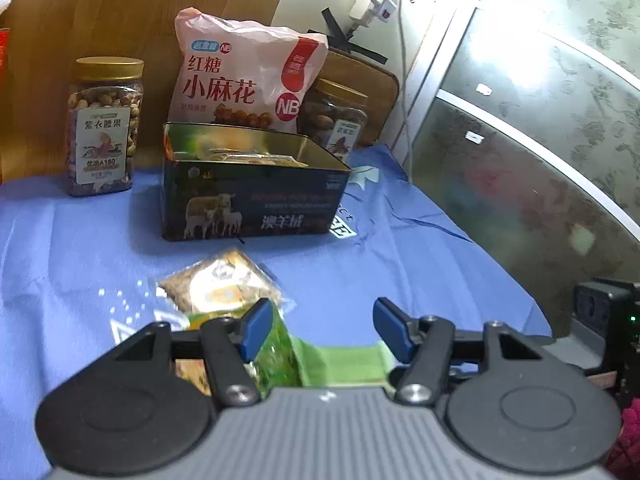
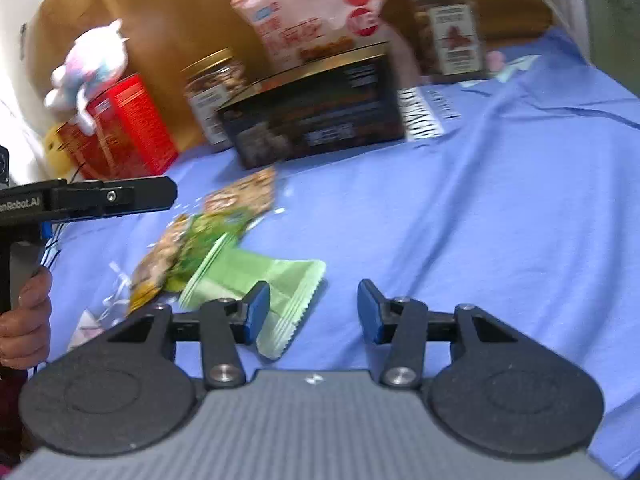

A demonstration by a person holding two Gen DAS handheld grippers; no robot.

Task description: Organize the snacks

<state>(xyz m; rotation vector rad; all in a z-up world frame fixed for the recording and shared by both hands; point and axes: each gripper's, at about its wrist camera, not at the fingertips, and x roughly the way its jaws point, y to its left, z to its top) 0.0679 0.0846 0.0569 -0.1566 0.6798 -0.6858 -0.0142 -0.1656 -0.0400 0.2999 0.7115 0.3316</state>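
A small pile of snack packets lies on the blue cloth (image 1: 80, 240): a green packet (image 1: 340, 364) (image 2: 256, 276) and clear nut-bar packets (image 1: 220, 288) (image 2: 240, 196). Behind them stands an open dark tin (image 1: 248, 188) (image 2: 316, 116) with packets inside. My left gripper (image 1: 326, 328) hovers open just over the green packet, its pads not pressing on it. My right gripper (image 2: 314, 314) is open too, over bare cloth just right of the green packet's end, with its left pad in front of that end. The right wrist view is blurred.
Behind the tin stand a pink snack bag (image 1: 244, 76) and two gold-lidded nut jars (image 1: 104, 128) (image 1: 340, 120). A red box (image 2: 120, 128) with a plush toy (image 2: 92, 64) sits at the left. A hand (image 2: 28, 320) holds the left gripper's body (image 2: 88, 198). A glass panel (image 1: 540, 160) borders the right.
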